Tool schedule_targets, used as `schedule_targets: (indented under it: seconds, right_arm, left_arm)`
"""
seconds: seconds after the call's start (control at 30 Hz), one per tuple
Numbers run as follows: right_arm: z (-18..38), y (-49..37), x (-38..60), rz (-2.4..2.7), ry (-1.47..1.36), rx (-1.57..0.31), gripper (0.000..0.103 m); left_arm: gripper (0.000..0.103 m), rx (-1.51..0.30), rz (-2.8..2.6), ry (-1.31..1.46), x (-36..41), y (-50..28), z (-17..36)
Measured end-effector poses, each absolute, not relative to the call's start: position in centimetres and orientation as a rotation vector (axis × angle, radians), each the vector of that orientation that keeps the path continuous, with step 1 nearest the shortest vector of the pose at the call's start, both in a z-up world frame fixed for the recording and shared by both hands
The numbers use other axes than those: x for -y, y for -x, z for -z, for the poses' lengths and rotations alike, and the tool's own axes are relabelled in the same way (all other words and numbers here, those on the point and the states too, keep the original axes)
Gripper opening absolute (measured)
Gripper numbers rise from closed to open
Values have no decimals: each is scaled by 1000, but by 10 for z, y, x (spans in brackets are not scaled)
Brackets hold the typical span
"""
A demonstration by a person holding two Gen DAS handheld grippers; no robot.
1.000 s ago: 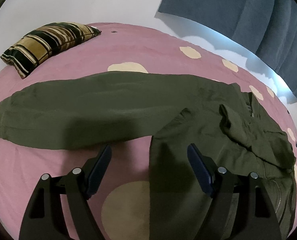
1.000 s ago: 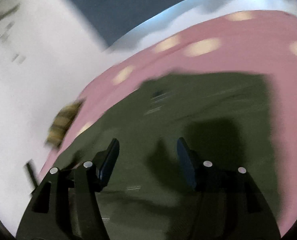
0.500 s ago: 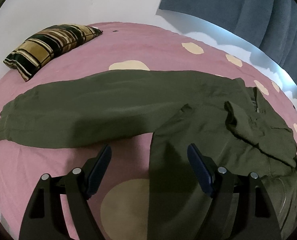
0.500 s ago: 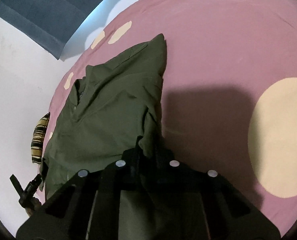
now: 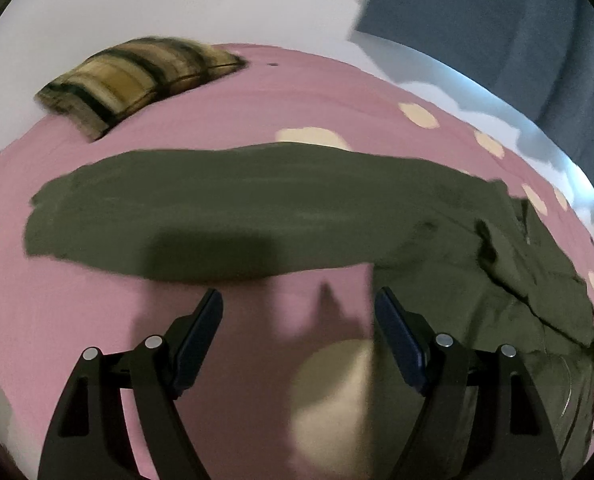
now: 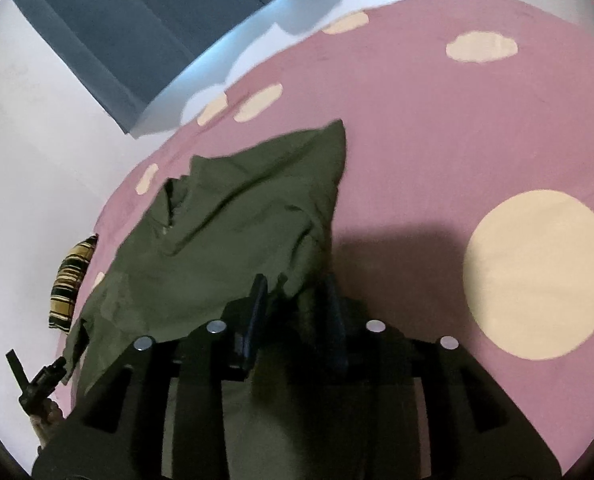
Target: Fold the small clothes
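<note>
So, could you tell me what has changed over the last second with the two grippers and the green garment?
The right gripper came down onto the green garment, pinched its near edge, and its jaws are now opening with cloth between them. The left gripper stayed open above the pink sheet, drifting sideways. The striped pillow stayed put.

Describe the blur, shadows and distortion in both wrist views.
Left wrist view: motion-smeared striped pillow and green garment, tongs' shadow across both garment and pink sheet. Right wrist view: sharper; dark shadow beside the garment; fisheye bends the bed edge.
</note>
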State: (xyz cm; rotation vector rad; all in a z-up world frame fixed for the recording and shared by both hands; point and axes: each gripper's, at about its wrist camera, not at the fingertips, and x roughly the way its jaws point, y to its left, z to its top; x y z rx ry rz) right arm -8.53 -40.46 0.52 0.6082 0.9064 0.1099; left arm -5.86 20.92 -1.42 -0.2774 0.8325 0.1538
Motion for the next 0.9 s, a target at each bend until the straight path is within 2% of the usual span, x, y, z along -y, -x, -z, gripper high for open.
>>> schedule_targets:
  seconds: [0.37, 0.5, 0.8, 0.83, 0.9]
  right_arm:
    - [-7, 90, 395, -121, -650, -888, 40]
    - [-8, 90, 389, -131, -648, -885, 46]
    - [-3, 88, 378, -131, -649, -896, 50]
    - [-3, 87, 378, -129, -650, -895, 50]
    - [-3, 88, 378, -128, -654, -891, 50]
  left_arm:
    - [77, -727, -290, 778, -366, 110, 34]
    - [77, -674, -279, 951, -410, 115, 48]
    - [77, -645, -342, 1012, -438, 91, 46]
    - [76, -651, -349, 1004, -438, 88, 44]
    - [55, -684, -400, 973, -438, 81, 44]
